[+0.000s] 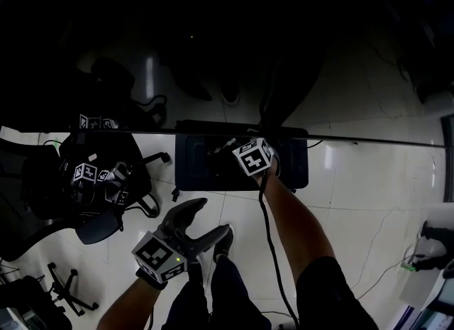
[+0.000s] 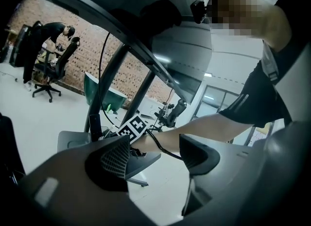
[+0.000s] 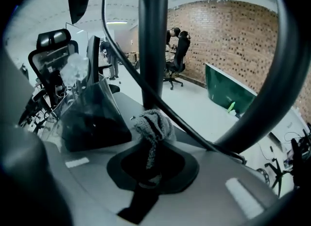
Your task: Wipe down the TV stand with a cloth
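The TV stand's base (image 1: 291,165) is a dark flat slab on the pale floor, and its pole (image 3: 152,40) rises right in front of my right gripper. My right gripper (image 1: 228,148) is over the base, its marker cube (image 1: 253,157) showing. In the right gripper view the right gripper (image 3: 151,164) is shut on a grey knitted cloth (image 3: 154,125), which bunches up just above the grey base top (image 3: 121,101). My left gripper (image 1: 211,216) hangs nearer to me, off the base, open and empty. In its own view the left gripper (image 2: 155,159) faces the right forearm (image 2: 194,130).
An office chair (image 1: 106,187) carrying more marker cubes stands left of the base. A clear plastic bag (image 3: 90,108) sits on the base at left. A black cable (image 3: 189,130) slants across past the pole. Far off, people (image 3: 177,50) stand near a brick wall.
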The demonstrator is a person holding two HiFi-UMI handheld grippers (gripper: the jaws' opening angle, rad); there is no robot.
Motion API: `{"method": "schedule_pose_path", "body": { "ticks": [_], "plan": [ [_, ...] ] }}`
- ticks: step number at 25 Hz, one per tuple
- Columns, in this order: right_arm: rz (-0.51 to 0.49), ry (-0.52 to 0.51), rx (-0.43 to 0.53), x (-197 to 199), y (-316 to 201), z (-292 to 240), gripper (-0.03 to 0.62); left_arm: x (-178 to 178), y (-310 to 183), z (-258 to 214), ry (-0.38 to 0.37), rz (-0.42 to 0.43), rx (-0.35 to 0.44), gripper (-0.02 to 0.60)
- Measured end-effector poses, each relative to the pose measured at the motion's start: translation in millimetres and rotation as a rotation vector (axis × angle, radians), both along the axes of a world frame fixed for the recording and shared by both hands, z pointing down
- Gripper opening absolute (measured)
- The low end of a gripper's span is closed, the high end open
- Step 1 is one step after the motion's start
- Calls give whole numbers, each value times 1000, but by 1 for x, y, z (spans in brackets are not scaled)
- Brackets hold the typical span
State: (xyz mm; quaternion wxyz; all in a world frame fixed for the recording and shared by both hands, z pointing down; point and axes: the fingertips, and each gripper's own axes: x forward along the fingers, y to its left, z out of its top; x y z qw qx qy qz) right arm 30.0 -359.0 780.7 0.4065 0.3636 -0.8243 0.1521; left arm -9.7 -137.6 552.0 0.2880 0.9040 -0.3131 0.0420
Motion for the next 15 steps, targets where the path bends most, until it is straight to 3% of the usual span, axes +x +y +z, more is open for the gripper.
{"method": "schedule_pose_path", "body": {
  "ticks": [4,15],
  "plan": [
    [99,-14,-3,48,3,-1,23,13,-5,-5,0,25,15,343],
    [272,165,10,208,5,-1,23,30,-2,-4,2,74,28,342]
  ]
}}
